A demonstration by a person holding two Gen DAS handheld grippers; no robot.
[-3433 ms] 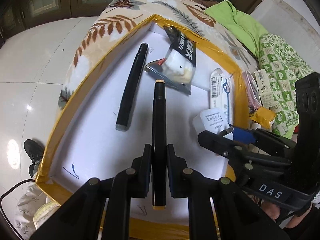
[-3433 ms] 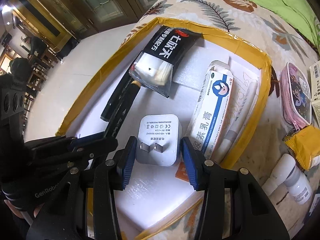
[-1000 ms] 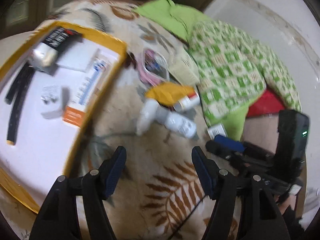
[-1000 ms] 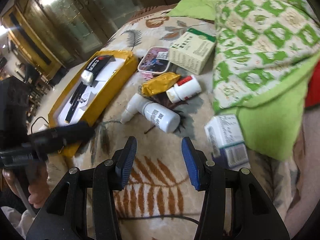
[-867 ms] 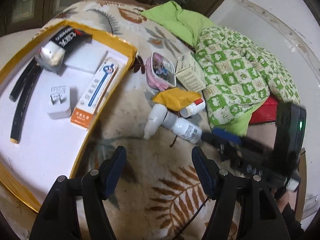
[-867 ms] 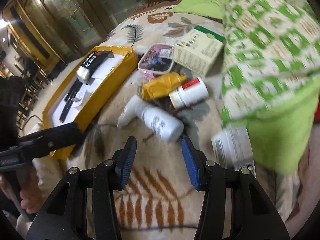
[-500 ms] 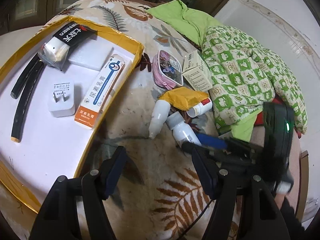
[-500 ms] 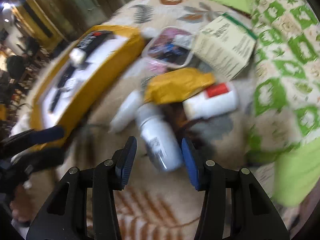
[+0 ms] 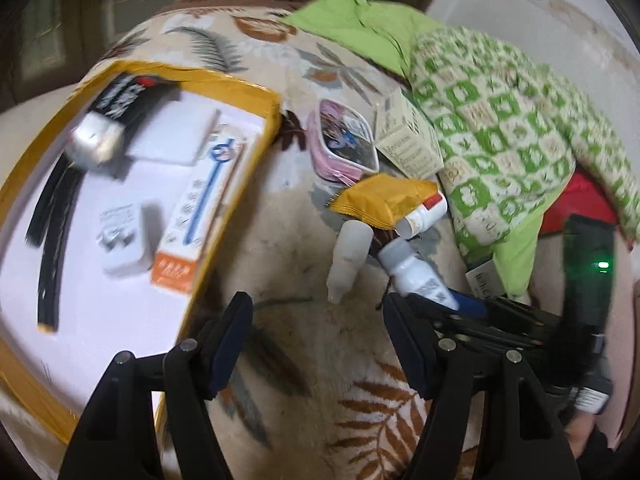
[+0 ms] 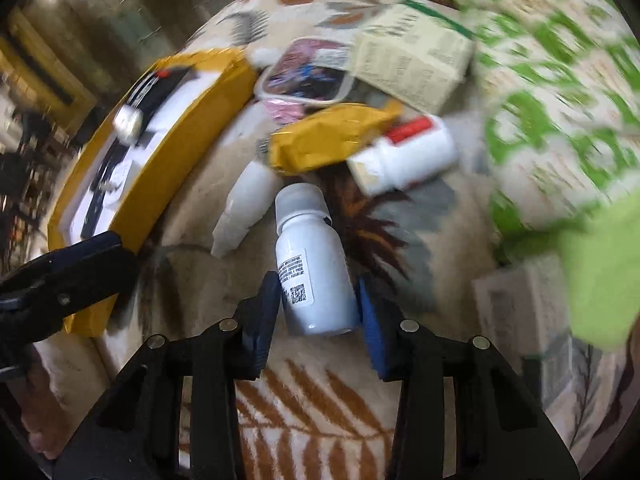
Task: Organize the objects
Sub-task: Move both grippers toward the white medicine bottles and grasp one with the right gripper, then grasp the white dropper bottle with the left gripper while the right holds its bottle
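A: The right gripper's (image 10: pixel 318 312) jaws had just been closing around the lower body of a white bottle (image 10: pixel 314 264) lying on the leaf-patterned blanket (image 10: pixel 320 408), its cap toward the yellow-rimmed tray (image 10: pixel 188 128); the pads looked to be touching its sides, though blur left the firmness of the pinch unclear.

B: And the left gripper (image 9: pixel 320 344)?

A: Spread wide with nothing between its jaws, hovering over the blanket near the tray's right edge.

B: How would the bottle handle?

A: Likely light, rigid plastic, smooth and round, so it could roll or slip. The straight labelled body, below the shoulder, seemed the safest hold. A white dropper (image 10: pixel 244 208) lay just beside it and a yellow packet (image 10: pixel 328 138) near its cap.
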